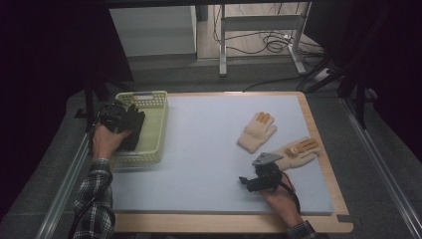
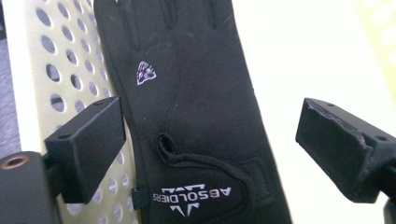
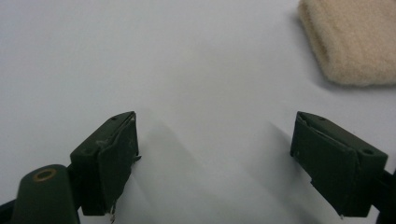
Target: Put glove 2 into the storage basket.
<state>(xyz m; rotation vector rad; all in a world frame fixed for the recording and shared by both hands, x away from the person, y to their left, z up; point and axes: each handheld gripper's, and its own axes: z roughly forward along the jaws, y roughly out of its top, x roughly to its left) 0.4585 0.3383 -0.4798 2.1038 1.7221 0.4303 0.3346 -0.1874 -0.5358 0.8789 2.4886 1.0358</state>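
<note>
Lying in the yellow basket [image 1: 154, 130] at the table's [image 1: 209, 144] left edge, black glove [image 2: 196, 116] released between spread left gripper [image 2: 210, 149] fingers; lifting straight up advisable. Right gripper [image 3: 215, 163] fingers spread, empty, hovering near beige gloves [image 1: 257, 131].

The high view is looking dim, its edges sinking into near black while the pale mat [image 1: 209, 149] on the bench is catching soft light from above. In the left gripper view the basket [image 2: 70, 70] floor is glaring white and washing out. In the right gripper view the tongs [image 3: 215, 158] are casting faint, blurred shadows, and the beige glove [image 3: 350, 37] is sitting slightly out of focus.
</note>
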